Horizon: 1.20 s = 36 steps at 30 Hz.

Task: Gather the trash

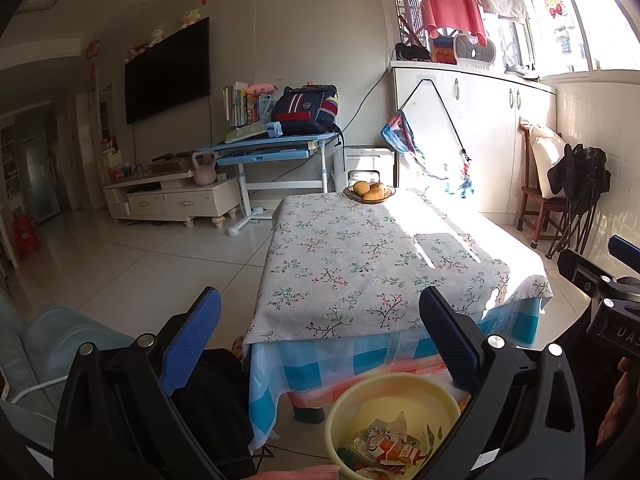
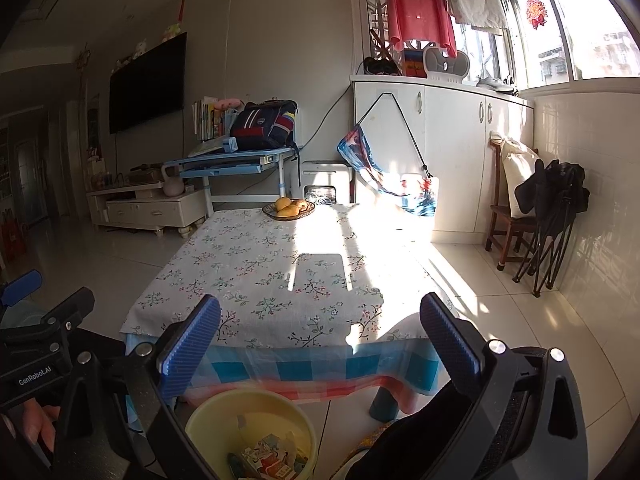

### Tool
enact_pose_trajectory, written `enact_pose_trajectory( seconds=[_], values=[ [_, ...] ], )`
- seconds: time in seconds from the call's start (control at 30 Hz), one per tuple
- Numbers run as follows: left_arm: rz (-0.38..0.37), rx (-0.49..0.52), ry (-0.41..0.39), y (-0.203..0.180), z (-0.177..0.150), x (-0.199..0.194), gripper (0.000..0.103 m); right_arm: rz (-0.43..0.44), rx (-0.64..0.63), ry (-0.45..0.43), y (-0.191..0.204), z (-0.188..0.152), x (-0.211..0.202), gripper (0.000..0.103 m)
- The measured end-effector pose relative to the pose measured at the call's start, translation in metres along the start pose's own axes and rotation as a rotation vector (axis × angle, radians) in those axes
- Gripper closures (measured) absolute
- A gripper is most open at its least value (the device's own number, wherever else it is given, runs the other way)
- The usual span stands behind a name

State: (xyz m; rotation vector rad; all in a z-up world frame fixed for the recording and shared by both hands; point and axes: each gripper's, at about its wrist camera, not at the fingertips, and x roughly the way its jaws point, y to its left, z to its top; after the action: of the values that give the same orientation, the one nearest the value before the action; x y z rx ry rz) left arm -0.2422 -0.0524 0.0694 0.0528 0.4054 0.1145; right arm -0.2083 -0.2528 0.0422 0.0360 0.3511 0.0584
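A yellow plastic bin (image 1: 394, 400) stands on the floor in front of the low table (image 1: 360, 264); it also shows in the right wrist view (image 2: 250, 412). Crumpled cartons and wrappers (image 1: 384, 446) lie in its bottom, and they show in the right wrist view too (image 2: 266, 458). My left gripper (image 1: 320, 334) is open and empty, held above the bin before the table's near edge. My right gripper (image 2: 320, 334) is open and empty, also above the bin. The table (image 2: 260, 276) has a floral cloth over a checked one.
A dish of fruit (image 1: 369, 192) sits at the table's far end, seen also in the right wrist view (image 2: 289, 208). Beyond are a blue desk with a backpack (image 1: 306, 110), a TV stand (image 1: 172, 198), white cabinets (image 2: 440, 140) and a chair with folded stands (image 2: 548, 216). The other gripper shows at the frame edge (image 1: 604, 292).
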Motion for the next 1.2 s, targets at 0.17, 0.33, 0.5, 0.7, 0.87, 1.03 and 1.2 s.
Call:
enact_pose_trajectory(
  seconds=[0.17, 0.33, 0.5, 0.7, 0.87, 1.03, 1.2],
  values=[
    [0.000, -0.001, 0.000, 0.0003, -0.0001, 0.0001, 0.007, 0.001, -0.001, 0.001, -0.0004, -0.0005, 0.0005, 0.007],
    [0.004, -0.005, 0.000, 0.0008, -0.0010, 0.0006, 0.007, 0.001, -0.002, 0.001, -0.0002, -0.0005, 0.0003, 0.007],
    [0.004, -0.001, 0.001, 0.0010, -0.0012, 0.0007, 0.007, 0.001, -0.002, 0.001, -0.0001, 0.0000, 0.0004, 0.007],
    [0.007, -0.002, 0.002, 0.0013, -0.0011, 0.0019, 0.007, 0.001, -0.002, 0.002, -0.0001, 0.0005, 0.0005, 0.007],
    [0.010, -0.002, 0.003, 0.0008, -0.0017, 0.0035, 0.007, 0.001, -0.002, 0.002, -0.0001, 0.0010, 0.0006, 0.007],
    [0.011, -0.001, 0.003, 0.0009, -0.0021, 0.0039, 0.007, 0.001, -0.003, 0.002, -0.0001, 0.0009, 0.0006, 0.007],
    [0.011, -0.002, 0.004, 0.0013, -0.0021, 0.0039, 0.007, 0.001, -0.004, 0.003, -0.0003, 0.0015, 0.0007, 0.007]
  ],
)
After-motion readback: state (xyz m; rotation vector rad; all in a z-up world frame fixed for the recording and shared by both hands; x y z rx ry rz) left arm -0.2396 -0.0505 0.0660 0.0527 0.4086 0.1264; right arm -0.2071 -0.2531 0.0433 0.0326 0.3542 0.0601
